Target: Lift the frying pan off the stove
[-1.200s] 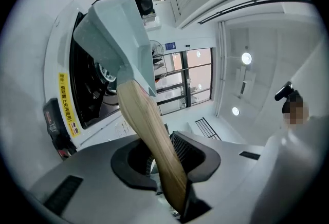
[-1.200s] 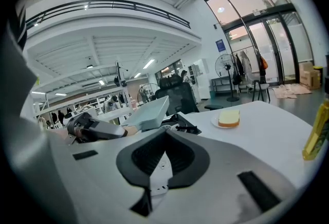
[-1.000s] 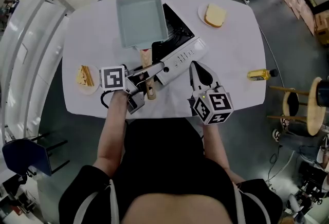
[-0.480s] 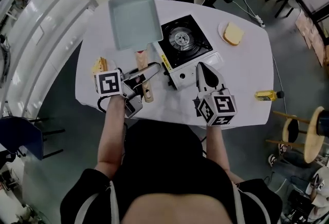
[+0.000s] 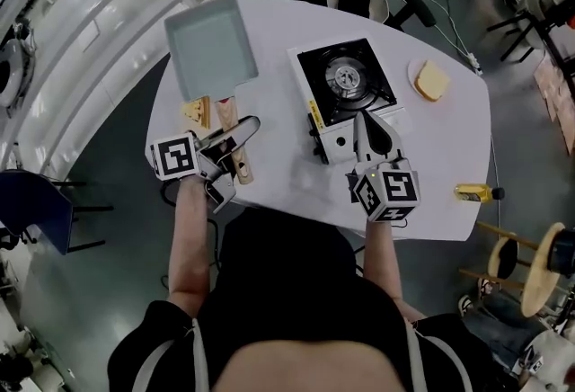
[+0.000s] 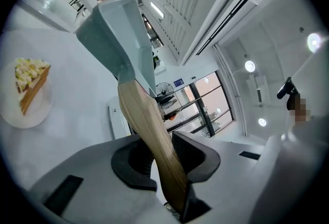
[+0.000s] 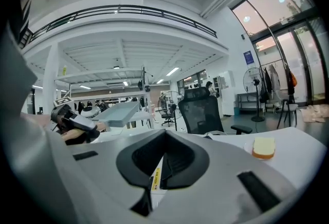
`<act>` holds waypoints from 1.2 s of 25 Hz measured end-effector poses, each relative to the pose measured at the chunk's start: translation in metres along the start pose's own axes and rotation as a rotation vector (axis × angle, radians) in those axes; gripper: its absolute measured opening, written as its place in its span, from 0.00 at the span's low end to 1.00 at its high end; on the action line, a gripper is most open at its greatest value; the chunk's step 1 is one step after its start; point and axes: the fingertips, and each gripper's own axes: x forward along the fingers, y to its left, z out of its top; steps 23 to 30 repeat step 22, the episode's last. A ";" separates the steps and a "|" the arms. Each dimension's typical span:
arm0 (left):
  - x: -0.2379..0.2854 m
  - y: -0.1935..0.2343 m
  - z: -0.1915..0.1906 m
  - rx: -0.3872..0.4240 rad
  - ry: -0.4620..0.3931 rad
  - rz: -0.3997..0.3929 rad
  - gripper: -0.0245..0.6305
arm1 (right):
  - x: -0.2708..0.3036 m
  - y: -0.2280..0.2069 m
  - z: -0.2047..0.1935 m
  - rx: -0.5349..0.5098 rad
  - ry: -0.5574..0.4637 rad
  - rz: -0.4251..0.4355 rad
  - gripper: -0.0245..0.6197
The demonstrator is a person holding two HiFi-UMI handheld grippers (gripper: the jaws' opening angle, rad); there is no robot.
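The rectangular pale-blue frying pan hangs in the air over the left side of the white table. It is clear of the portable gas stove and well to the stove's left. The pan is empty, and the stove's burner is bare.

A small plate with a wedge of sandwich sits just beside the pan's near edge, at the left rim of the table. Far right of the stove, another plate carries a single slice of bread. A bottle of yellow liquid lies on its side near the right edge of the table.

The left gripper is clamped across the pan's wooden handle. In the left gripper view the handle runs straight up between the two dark pads, which press on either side of it. The pan's body tilts away above them.

The person's left forearm reaches forward, and the marker cube sits just behind the grip.

The right gripper rests at the near front edge of the stove with its jaws drawn together and nothing between them. It points away from the person. Its own cube sits just ahead of the right forearm, which is held close to the body.

In the right gripper view the pan shows raised off to the left, above table level.
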 end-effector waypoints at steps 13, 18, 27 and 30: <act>-0.017 0.020 -0.002 -0.007 -0.025 0.041 0.18 | 0.010 -0.002 -0.005 -0.034 0.022 0.001 0.04; -0.013 0.016 -0.003 -0.013 -0.015 0.010 0.18 | 0.010 0.000 -0.004 -0.036 0.024 -0.003 0.04; -0.013 0.015 -0.003 0.002 -0.006 0.004 0.18 | 0.010 0.003 -0.002 -0.035 0.021 -0.001 0.04; -0.013 0.015 -0.003 0.002 -0.006 0.004 0.18 | 0.010 0.003 -0.002 -0.035 0.021 -0.001 0.04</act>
